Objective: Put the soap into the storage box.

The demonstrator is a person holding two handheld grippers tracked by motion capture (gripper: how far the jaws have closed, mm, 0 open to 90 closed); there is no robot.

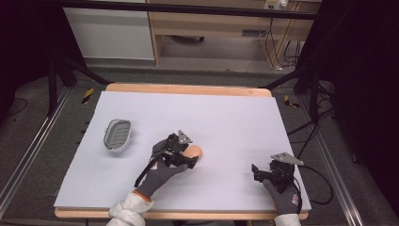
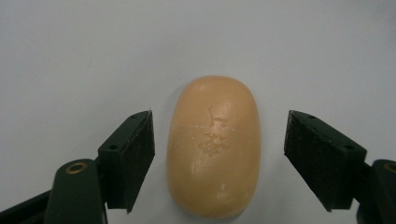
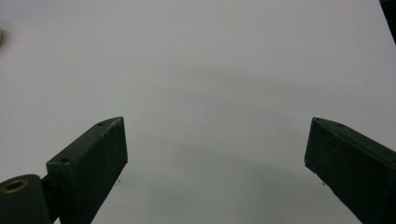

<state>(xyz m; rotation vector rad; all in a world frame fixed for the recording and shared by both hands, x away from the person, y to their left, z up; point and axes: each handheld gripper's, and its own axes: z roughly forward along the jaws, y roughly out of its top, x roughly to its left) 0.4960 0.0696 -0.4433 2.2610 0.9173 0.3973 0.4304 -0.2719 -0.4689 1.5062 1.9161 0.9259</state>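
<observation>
An orange oval bar of soap [image 1: 193, 151] [image 2: 214, 145] lies flat on the white table sheet [image 1: 211, 117] near the middle. My left gripper [image 1: 187, 157] [image 2: 219, 158] is open around it, one jaw on each side with a small gap to the soap. A grey soap dish [image 1: 117, 134] stands to the left of the soap. At the front right, my right gripper [image 1: 259, 173] [image 3: 215, 168] is open over bare sheet, nothing between its jaws.
The white sheet covers a wooden table [image 1: 188, 88]. Black cables [image 1: 320, 181] trail off the table's right edge. Dark frame legs [image 1: 54, 80] and wooden furniture [image 1: 211, 23] stand beyond the far edge.
</observation>
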